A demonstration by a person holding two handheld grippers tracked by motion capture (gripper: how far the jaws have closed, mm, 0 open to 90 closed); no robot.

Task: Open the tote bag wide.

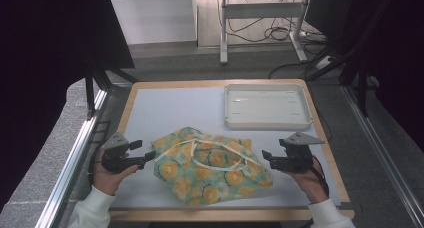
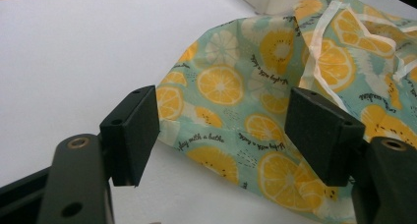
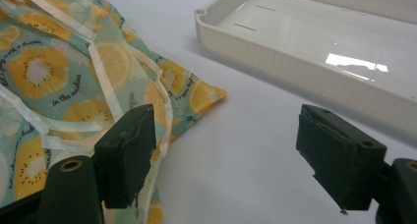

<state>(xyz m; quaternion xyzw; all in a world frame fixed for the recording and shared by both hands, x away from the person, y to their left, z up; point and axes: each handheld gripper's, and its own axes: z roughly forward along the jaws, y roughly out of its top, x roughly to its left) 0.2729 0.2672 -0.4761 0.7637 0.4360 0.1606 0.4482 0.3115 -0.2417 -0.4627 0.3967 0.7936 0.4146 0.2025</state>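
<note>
A crumpled cloth [image 1: 212, 168] printed with lemon and kiwi slices on pale green, with white straps, lies on the white mat at the table's front middle. My left gripper [image 1: 144, 154] is open just off the cloth's left edge; in its own view the cloth [image 2: 255, 111] lies between and beyond the jaws, untouched. My right gripper [image 1: 267, 158] is open at the cloth's right edge. In the right gripper view the cloth's corner [image 3: 74, 81] reaches its left jaw, with bare mat between the jaws [image 3: 231, 150].
A shallow white tray [image 1: 266, 107] stands at the back right of the mat, seen close as the tray [image 3: 314, 47] ahead of the right gripper. Wooden table edge [image 1: 225, 214] runs along the front. Metal rails flank both sides.
</note>
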